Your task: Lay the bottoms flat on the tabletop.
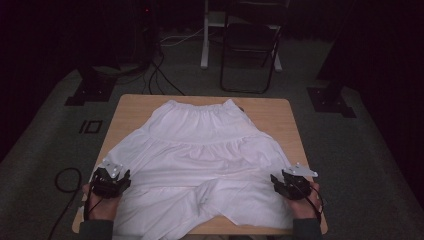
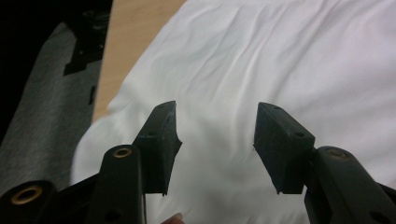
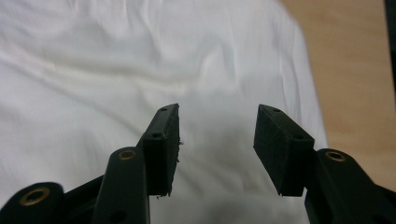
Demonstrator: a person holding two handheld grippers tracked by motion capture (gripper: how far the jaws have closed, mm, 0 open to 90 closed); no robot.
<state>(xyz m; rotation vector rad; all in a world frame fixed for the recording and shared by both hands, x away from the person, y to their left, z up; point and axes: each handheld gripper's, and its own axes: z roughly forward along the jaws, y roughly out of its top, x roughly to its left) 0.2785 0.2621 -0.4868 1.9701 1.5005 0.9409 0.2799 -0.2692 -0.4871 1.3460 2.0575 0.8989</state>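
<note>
A white tiered skirt (image 1: 200, 160) lies spread on the wooden table (image 1: 135, 107), its gathered waistband at the far side and its hem rumpled toward the near edge. My left gripper (image 1: 120, 181) hovers over the skirt's near left hem, jaws apart with nothing between them. In the left gripper view the open gripper (image 2: 217, 135) looks down on bare white skirt cloth (image 2: 261, 60). My right gripper (image 1: 278, 184) is over the near right hem, also open and empty. The right gripper view shows that gripper (image 3: 217, 135) above smooth skirt cloth (image 3: 116, 70), with nothing held.
The table's bare wood (image 3: 355, 70) runs along the skirt's right side and also its left side (image 2: 126, 42). A black folding chair (image 1: 250, 45) and a white stand leg (image 1: 205, 40) are on the carpet beyond the table. Cables (image 1: 160, 75) trail on the floor.
</note>
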